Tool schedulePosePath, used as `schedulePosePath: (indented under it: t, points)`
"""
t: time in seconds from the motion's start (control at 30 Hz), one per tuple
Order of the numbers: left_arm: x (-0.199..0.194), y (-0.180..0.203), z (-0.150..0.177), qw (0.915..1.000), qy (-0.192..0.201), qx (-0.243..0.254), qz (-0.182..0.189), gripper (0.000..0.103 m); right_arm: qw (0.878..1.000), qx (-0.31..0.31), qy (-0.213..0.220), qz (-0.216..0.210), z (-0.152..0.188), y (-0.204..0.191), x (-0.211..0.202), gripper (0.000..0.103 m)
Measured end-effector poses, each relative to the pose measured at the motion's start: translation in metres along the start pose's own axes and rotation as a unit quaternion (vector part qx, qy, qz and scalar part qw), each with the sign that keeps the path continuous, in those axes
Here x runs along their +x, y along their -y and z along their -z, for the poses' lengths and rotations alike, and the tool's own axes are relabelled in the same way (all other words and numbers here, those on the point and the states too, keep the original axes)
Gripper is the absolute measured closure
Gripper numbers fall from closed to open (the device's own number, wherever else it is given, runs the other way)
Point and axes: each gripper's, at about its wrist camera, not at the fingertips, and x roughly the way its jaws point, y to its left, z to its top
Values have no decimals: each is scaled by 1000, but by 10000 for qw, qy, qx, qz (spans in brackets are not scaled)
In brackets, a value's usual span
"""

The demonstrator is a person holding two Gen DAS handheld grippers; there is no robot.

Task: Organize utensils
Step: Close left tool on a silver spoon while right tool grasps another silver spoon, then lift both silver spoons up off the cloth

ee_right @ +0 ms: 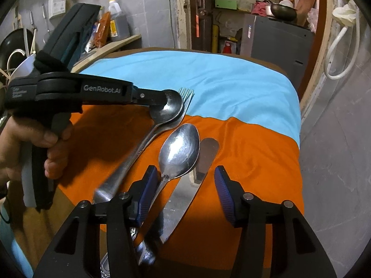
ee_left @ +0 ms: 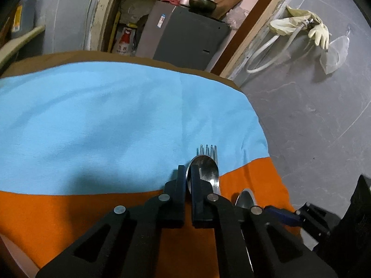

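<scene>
The left gripper [ee_right: 165, 103] pinches the far spoon's [ee_right: 167, 111] bowl above the fork [ee_right: 186, 95]; the right gripper [ee_right: 184, 180] stands half open around the near spoon [ee_right: 179, 148] and knife [ee_right: 185, 192].

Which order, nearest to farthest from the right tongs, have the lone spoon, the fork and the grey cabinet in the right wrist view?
Measured from the right tongs:
1. Lone spoon, its neck beside the left pad.
2. Fork, farther up, under another spoon.
3. Grey cabinet, behind the table, upper right.
</scene>
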Motion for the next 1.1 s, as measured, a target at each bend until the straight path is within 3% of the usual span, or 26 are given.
schedulePosePath:
  t: [0.17, 0.43, 0.7, 0.8, 1.1]
  points:
    - [-12, 5, 8, 9992, 176, 119, -344, 103, 9999, -119, -9, 10, -9, 0, 6, 54]
    - [-26, -1, 26, 9989, 148, 45, -451, 103, 9995, -295, -68, -3, -19, -5, 14, 54]
    - [-30, -7, 28, 9994, 73, -97, -332, 103, 9989, -424, -194, -96, -27, -8, 24, 54]
    - [-29, -10, 28, 9995, 18, -175, -277, 103, 9987, -442, -179, -166, -27, -10, 24, 61]
    - [-22, -19, 25, 9990, -177, -406, 17, 95, 9989, -325, -143, -294, -25, -6, 23, 63]
